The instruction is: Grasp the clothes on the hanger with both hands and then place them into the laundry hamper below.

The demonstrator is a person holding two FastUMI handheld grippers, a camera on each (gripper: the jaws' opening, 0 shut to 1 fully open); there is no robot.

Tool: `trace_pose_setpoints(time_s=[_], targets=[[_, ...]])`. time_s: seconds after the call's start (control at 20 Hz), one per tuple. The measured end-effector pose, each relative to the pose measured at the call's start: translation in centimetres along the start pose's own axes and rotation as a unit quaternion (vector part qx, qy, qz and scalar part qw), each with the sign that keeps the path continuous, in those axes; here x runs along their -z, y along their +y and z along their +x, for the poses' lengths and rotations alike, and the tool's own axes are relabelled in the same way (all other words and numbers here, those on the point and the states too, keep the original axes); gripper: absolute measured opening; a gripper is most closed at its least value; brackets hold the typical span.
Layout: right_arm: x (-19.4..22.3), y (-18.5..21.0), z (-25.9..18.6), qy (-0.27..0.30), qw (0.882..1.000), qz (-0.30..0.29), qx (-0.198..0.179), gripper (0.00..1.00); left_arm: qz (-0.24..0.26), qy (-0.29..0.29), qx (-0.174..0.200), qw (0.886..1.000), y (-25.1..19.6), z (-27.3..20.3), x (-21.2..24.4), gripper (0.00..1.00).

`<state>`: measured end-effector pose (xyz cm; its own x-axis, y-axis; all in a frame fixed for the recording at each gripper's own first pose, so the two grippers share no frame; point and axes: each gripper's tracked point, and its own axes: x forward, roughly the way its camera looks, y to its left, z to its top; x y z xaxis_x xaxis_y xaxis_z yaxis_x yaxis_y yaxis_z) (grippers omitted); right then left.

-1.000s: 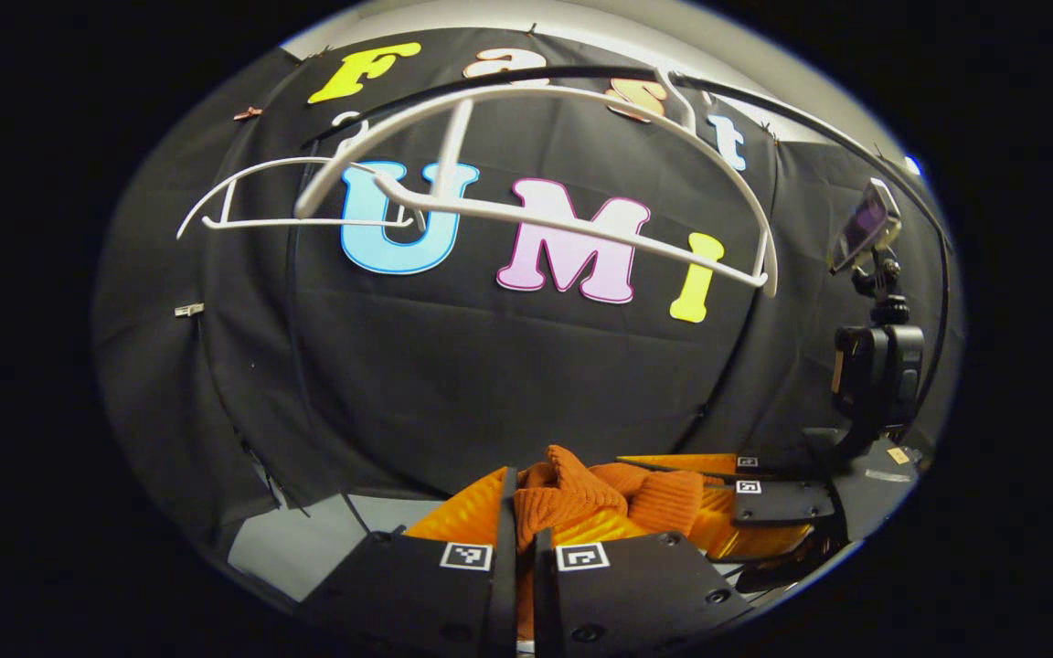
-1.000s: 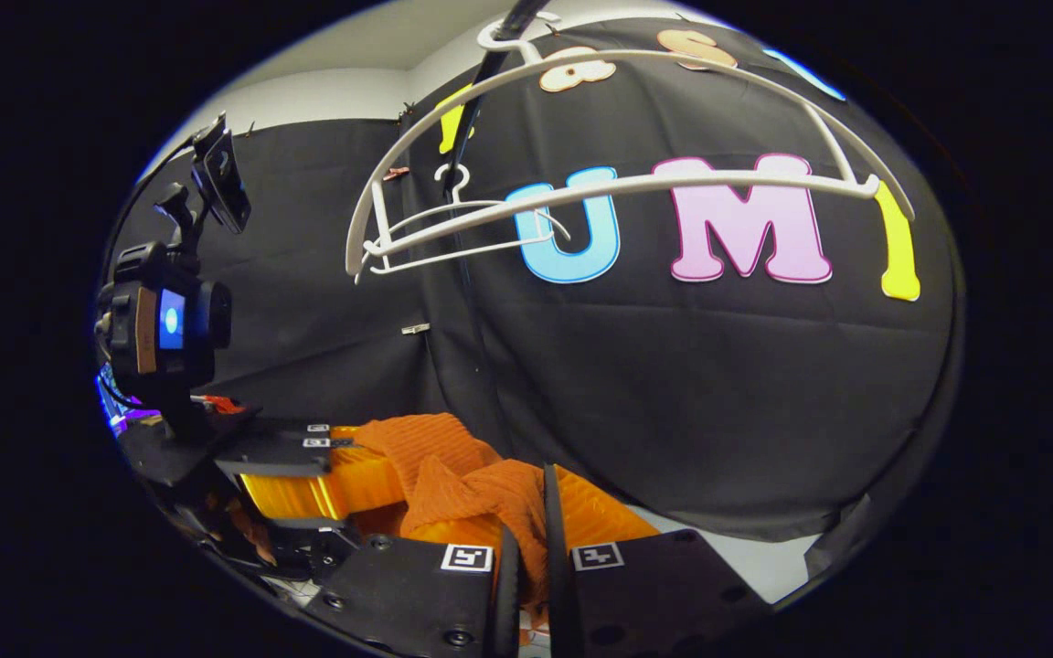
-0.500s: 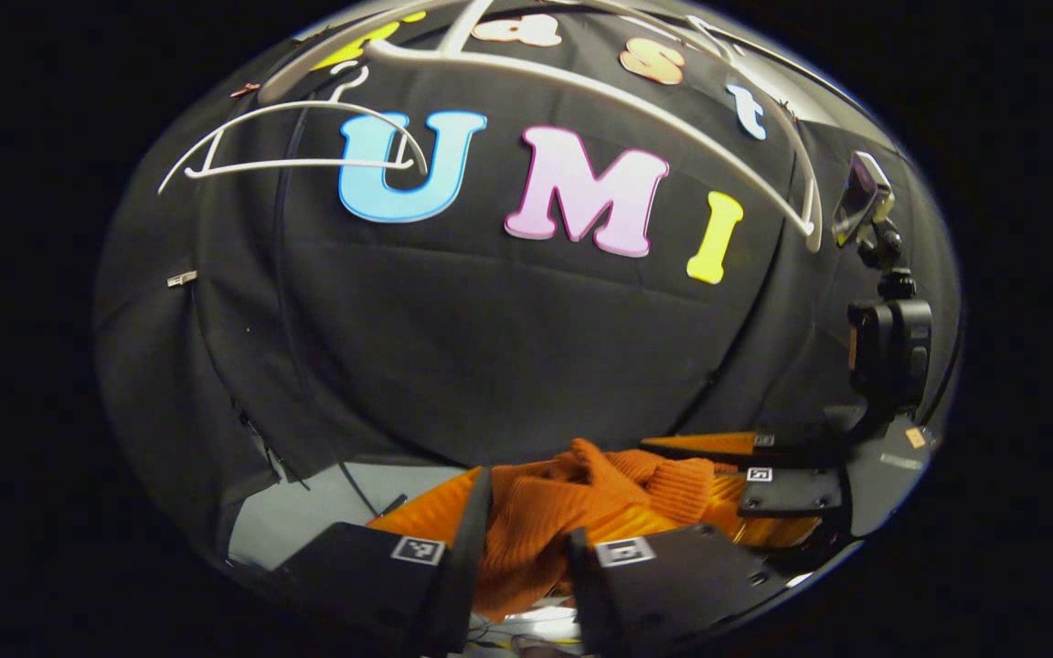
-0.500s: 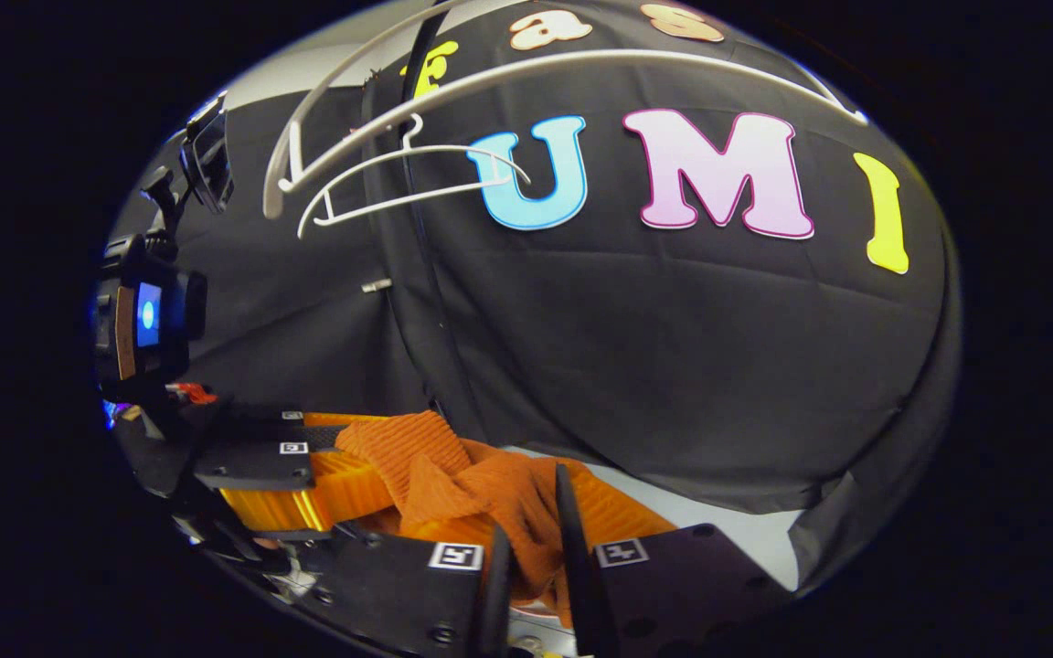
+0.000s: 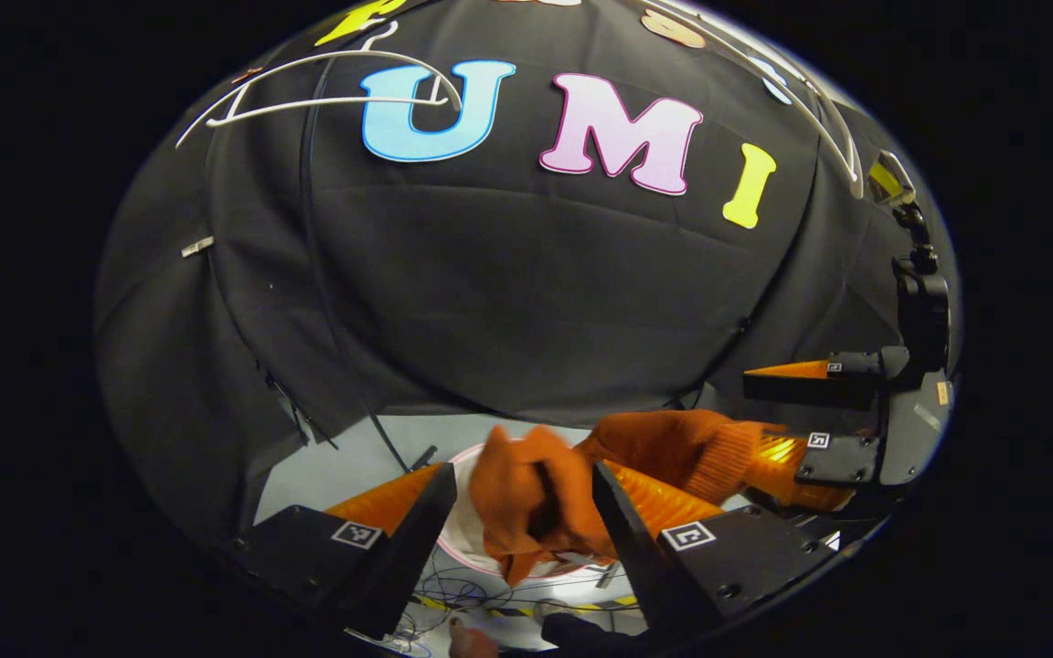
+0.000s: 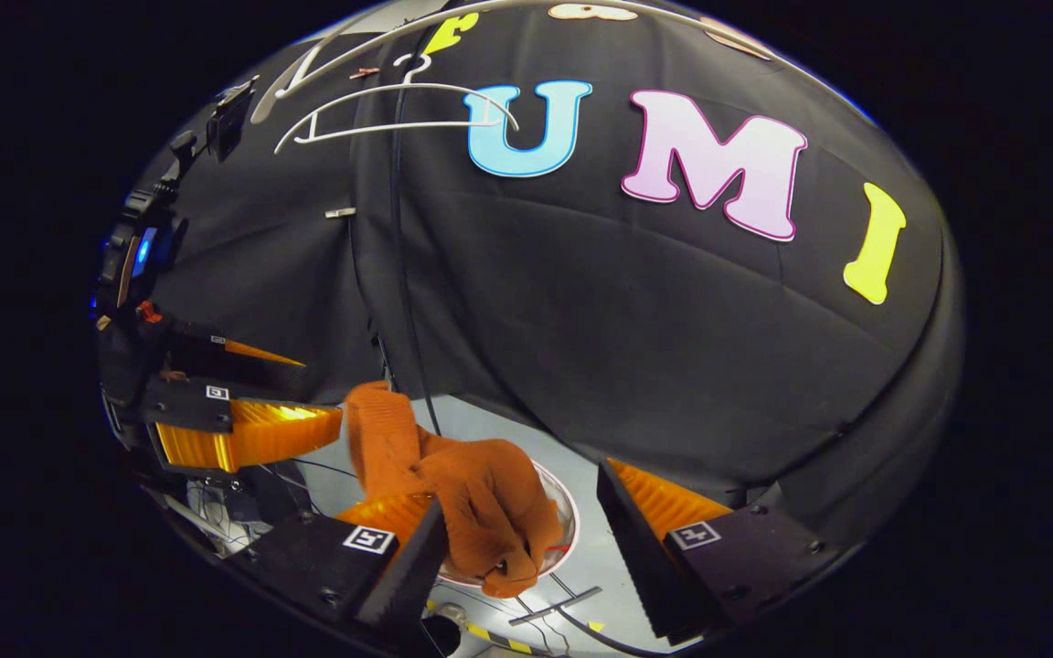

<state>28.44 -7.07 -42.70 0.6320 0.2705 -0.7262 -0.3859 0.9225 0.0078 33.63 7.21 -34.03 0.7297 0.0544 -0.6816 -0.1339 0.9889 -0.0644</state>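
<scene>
Below the two white hangers, which hang bare near the top of the booth wall, the grey floor opens up, and on it stands the laundry hamper, of which I see a pale round rim. The orange knitted garment is already off its hanger and hangs over this rim, so I judge the task nearly done (only the drop into the hamper and pulling the hands away seem to be left).

In the right gripper view the right tongs are spread wide, and the garment lies against the left finger alone, so they have let it go. In the left gripper view the left tongs are also spread, with the garment between the fingers; it seems to touch one finger at most, so I take them as released too.

For room: the wall hangs close behind the hamper, cables lie on the floor at its near edge, and the two tongs are near each other. Upward the way looks free.
</scene>
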Motion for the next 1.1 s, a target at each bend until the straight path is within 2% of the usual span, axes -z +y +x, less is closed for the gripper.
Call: trace_pose_setpoints(time_s=[0.05, 0.2, 0.5, 0.65, 0.95, 1.1], targets=[[-0.2, 0.4, -0.1, -0.003, 1.0, 0.001, -0.006, 0.98, 0.0, -0.004, -0.002, 1.0, 0.1, 0.0, -0.5, 0.96], [-1.7, 0.8, -0.8, -0.026, 0.999, 0.012, -0.015, 0.99, 0.006, -0.01, 0.001, 1.0, -0.2, -0.1, -0.3, 0.95], [-2.0, -0.1, -2.0, -0.034, 0.999, 0.016, -0.007, 0.99, -0.001, -0.016, 0.024, 1.0, -1.9, -1.9, -0.1, 0.96], [-2.8, 0.3, -3.4, -0.047, 0.999, 0.026, -0.011, 0.99, 0.001, -0.027, 0.02, 0.999, -2.1, -2.9, -0.5, 0.96], [-6.2, 1.6, -7.6, -0.102, 0.994, 0.026, -0.025, 0.99, 0.013, -0.099, 0.009, 0.995, -2.4, -8.0, -3.3, 0.95], [-7.6, 2.0, -10.1, -0.125, 0.992, 0.029, -0.018, 0.99, 0.013, -0.133, 0.033, 0.99, -3.7, -11.6, -5.1, 0.95]])
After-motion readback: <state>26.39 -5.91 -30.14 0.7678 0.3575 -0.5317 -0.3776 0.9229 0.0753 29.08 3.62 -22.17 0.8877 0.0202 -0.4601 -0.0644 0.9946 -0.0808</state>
